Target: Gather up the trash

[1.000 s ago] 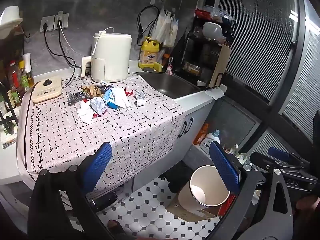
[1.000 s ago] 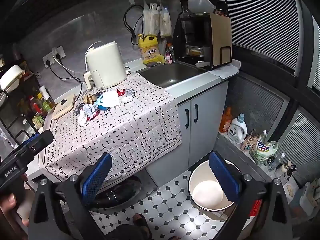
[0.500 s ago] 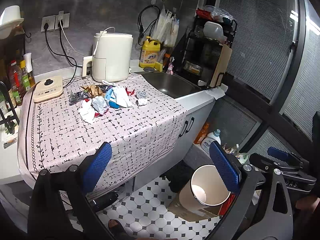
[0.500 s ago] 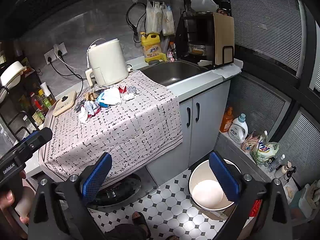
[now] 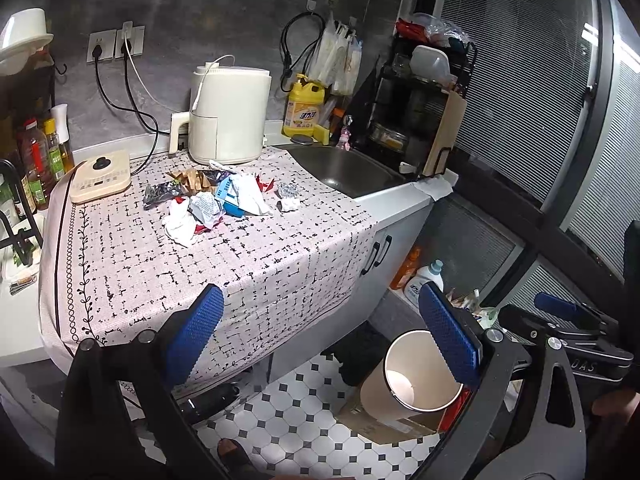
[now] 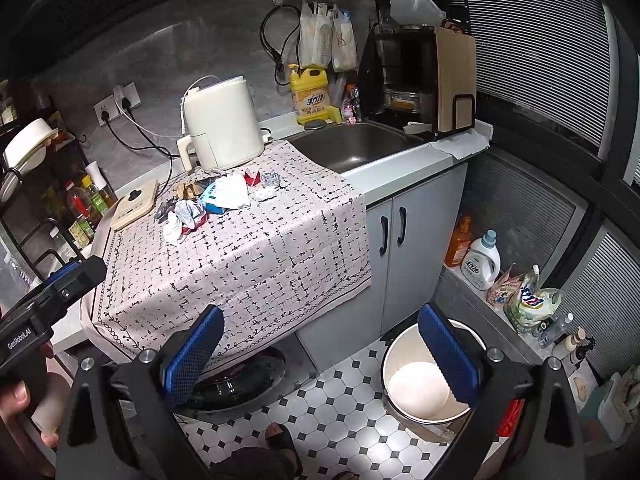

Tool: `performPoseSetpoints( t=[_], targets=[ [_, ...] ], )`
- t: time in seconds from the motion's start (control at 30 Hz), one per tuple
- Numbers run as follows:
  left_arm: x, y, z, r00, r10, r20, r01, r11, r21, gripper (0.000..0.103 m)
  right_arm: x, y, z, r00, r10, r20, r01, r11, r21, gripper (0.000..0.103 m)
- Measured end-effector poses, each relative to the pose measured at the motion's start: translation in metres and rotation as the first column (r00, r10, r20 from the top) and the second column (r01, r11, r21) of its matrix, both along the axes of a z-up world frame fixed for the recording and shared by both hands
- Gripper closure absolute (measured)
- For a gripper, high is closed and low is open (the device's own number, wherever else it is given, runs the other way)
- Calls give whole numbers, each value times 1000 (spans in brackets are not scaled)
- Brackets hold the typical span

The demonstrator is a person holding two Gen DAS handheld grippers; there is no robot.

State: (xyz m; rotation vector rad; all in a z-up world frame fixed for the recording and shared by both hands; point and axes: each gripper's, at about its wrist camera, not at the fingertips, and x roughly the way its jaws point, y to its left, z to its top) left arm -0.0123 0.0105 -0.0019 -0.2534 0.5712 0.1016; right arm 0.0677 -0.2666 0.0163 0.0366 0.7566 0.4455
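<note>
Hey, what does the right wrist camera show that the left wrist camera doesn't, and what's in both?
Only the right wrist view shows the hand holding the left gripper, and the sandalled foot on the tiles. Only the left wrist view shows the right gripper's body at its right edge. Both show the trash pile on the patterned cloth, the white appliance, the sink and the empty white bin on the floor. Both grippers are open and empty.

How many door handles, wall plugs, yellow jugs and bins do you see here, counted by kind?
Door handles: 2
Wall plugs: 2
Yellow jugs: 1
Bins: 1
Total: 6
</note>
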Motion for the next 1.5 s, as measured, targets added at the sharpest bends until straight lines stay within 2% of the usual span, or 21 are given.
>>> performPoseSetpoints(
  t=[1.17,1.5],
  targets=[
    [7,-10,0,1000,-10,0,10,1000,2,6,3,-8,7,1000,-2,21,2,1000,0,8],
    [4,-9,1,1000,8,-10,-8,1000,7,6,7,-6,0,1000,16,0,-16,1000,15,8]
  ],
)
